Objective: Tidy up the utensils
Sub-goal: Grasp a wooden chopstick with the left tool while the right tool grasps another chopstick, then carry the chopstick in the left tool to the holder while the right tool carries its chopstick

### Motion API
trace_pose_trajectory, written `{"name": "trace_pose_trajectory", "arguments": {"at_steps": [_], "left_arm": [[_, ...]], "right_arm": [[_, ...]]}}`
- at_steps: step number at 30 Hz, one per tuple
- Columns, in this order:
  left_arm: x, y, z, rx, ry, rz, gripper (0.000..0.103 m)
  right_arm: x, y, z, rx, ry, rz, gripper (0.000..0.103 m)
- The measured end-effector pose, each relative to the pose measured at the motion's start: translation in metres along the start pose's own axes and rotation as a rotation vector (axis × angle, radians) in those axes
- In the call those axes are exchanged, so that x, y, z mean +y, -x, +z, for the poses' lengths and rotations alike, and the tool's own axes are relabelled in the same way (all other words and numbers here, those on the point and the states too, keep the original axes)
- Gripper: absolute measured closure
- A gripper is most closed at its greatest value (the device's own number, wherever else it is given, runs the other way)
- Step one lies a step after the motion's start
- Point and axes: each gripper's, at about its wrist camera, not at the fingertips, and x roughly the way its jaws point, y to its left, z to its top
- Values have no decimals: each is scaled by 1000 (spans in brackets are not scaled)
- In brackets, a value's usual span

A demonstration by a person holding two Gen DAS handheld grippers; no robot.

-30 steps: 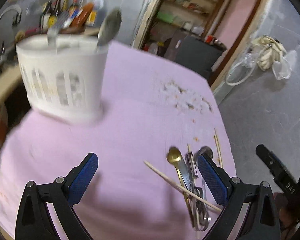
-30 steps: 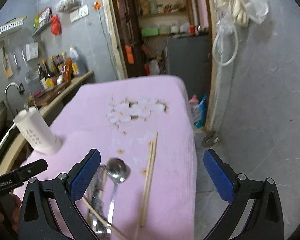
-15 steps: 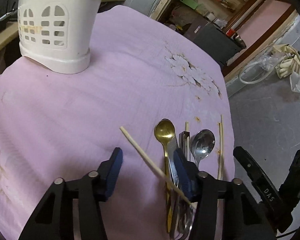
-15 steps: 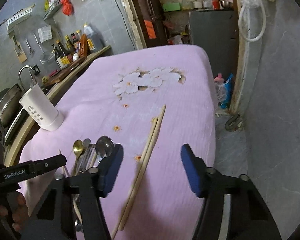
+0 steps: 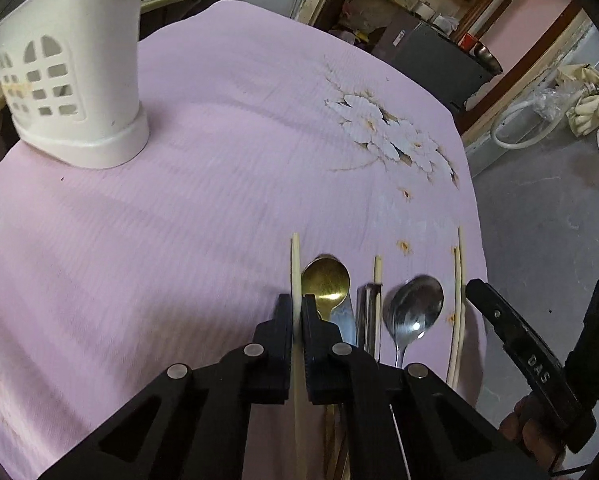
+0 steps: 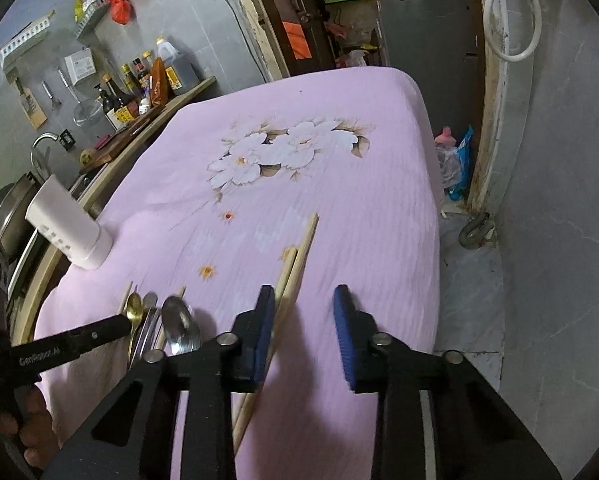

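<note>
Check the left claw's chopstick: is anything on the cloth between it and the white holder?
Nothing visible. The left claw is shut on a single chopstick; only bare pink cloth lies between it and the white holder.

Sauce bottles (image 6: 147, 80) line the counter by a curved tap (image 6: 41, 148); a white hose (image 6: 511, 12) hangs at the doorway.

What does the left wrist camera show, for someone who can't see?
The left hand-held gripper pinches one chopstick on a pink flowered tablecloth. Beside it lie a gold spoon and a silver spoon; a white utensil holder stands far left.
</note>
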Motion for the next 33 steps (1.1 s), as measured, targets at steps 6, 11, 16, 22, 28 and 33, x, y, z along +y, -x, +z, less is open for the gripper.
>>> {"name": "trace_pose_trajectory", "arguments": {"at_steps": [6, 11, 16, 22, 28, 33], "left_arm": [[1, 0, 12, 15, -27, -35, 98], [1, 2, 16, 18, -44, -69, 98], [1, 9, 19, 7, -58, -106, 98], [0, 19, 21, -10, -82, -129, 98], [1, 28, 27, -17, -97, -154, 98], [2, 40, 33, -24, -119, -180, 98]], "right_arm": [[1, -15, 14, 29, -30, 10, 85], [1, -27, 25, 54, -74, 3, 85], [-3, -36, 28, 83, -151, 13, 86], [-15, -46, 31, 151, -264, 37, 98], [-10, -40, 25, 124, -322, 54, 99], [-1, -13, 27, 24, -373, 80, 99]]}}
